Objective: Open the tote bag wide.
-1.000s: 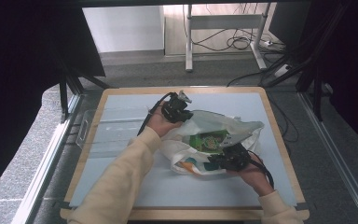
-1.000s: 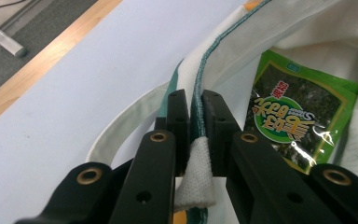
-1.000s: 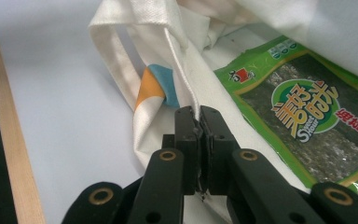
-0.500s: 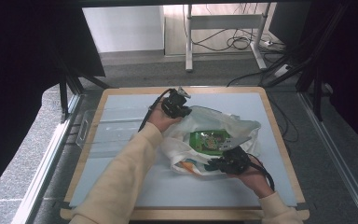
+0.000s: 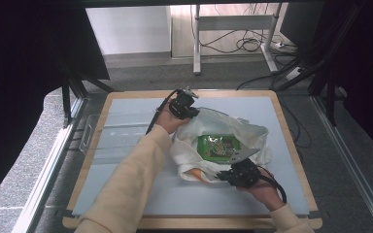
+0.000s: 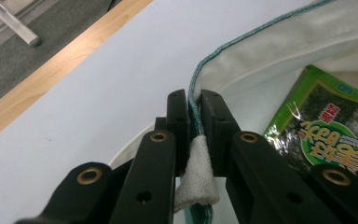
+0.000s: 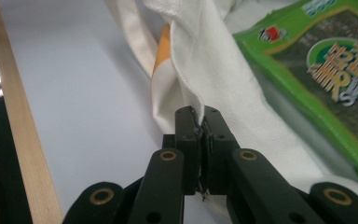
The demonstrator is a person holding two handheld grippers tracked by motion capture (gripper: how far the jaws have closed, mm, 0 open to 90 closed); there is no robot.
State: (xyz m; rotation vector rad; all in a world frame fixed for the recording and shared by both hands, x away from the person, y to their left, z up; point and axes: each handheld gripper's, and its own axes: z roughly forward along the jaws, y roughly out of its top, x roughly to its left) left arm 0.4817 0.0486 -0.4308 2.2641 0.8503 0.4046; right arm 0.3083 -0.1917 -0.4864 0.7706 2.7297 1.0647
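One pale blue mat [image 5: 126, 145] on wood-edged table [image 5: 291, 145]; cables [image 5: 252, 46] on floor behind.

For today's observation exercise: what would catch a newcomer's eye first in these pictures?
Probably the bright green snack packet, lying in the open mouth of a white cloth bag at the middle of the table. Next, the two grippers: the left gripper pinches the bag's teal-stitched rim at the far side, and the right gripper pinches its near edge, their jaws shut on the cloth.

A white cloth bag with teal-stitched rim [image 5: 245, 130] lies open on the table, a green seaweed packet [image 5: 218, 147] flat inside.
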